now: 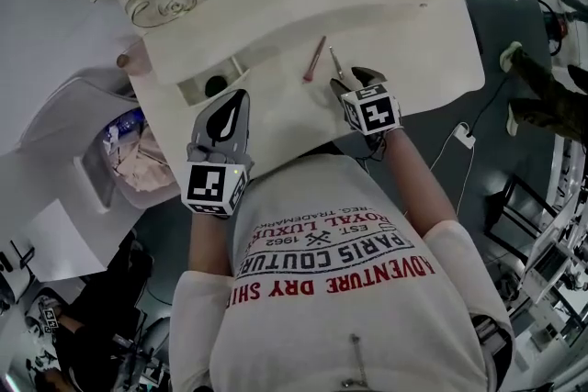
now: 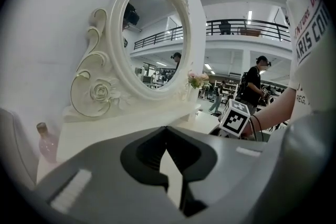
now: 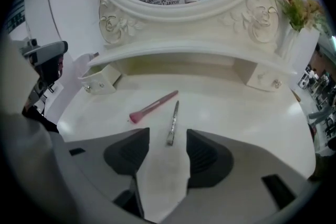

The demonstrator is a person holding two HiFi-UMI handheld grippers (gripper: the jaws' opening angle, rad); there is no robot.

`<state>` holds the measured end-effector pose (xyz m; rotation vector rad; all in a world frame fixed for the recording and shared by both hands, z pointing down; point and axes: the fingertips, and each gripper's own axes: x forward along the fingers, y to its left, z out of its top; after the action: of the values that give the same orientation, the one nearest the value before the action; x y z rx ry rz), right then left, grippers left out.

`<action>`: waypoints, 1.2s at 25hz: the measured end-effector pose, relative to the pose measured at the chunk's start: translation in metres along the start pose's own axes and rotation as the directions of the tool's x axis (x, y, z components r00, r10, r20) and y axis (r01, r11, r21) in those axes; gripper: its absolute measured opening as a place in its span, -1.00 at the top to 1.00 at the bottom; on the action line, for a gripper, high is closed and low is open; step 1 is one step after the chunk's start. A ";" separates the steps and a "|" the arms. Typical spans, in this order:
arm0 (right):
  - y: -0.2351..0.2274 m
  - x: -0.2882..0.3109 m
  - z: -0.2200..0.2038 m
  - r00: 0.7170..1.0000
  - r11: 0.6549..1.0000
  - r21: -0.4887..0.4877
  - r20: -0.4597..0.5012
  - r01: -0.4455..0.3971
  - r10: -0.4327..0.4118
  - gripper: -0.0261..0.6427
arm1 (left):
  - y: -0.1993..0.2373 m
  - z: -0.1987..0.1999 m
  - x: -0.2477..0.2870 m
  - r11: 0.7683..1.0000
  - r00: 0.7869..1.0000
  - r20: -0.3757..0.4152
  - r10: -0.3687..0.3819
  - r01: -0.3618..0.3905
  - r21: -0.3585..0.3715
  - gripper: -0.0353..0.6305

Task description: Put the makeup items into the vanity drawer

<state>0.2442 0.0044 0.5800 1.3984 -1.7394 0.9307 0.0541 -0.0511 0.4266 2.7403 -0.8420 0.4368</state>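
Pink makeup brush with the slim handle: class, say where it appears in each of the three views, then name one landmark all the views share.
Head view: pink makeup brush lies upper centre on the white vanity top.
Left gripper view: not in it.
Right gripper view: centre-left, ahead of the jaws.
Shared landmark: carved white mirror frame.

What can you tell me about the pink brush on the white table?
The pink brush is slim: a long thin handle with a small pink tuft at the end nearer the person. It lies flat and slanted on the white tabletop, untouched, with a silvery stick beside it, apart.
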 end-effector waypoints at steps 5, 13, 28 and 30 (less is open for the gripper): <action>-0.005 0.015 -0.001 0.999 1.000 -0.002 -0.033 0.012 -0.012 0.48 | -0.005 0.000 0.004 1.000 1.000 0.004 0.006 -0.006 -0.004 0.86; -0.004 0.016 -0.007 0.997 0.998 -0.057 -0.072 0.038 -0.042 0.78 | -0.004 -0.005 -0.001 0.999 0.999 -0.008 0.032 -0.032 -0.008 0.86; 0.064 -0.021 0.085 0.994 0.966 -0.258 0.106 -0.003 0.031 0.78 | 0.028 0.021 -0.063 0.986 0.981 0.097 0.166 -0.166 -0.006 0.86; 0.085 -0.019 0.096 0.991 0.954 -0.299 0.116 -0.024 0.061 0.78 | 0.036 0.018 -0.077 0.982 0.977 0.101 0.189 -0.188 -0.014 0.86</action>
<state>0.1555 -0.0563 0.5078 1.2467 -1.9180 0.5824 -0.0231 -0.0470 0.3877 2.7086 -1.1334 0.3318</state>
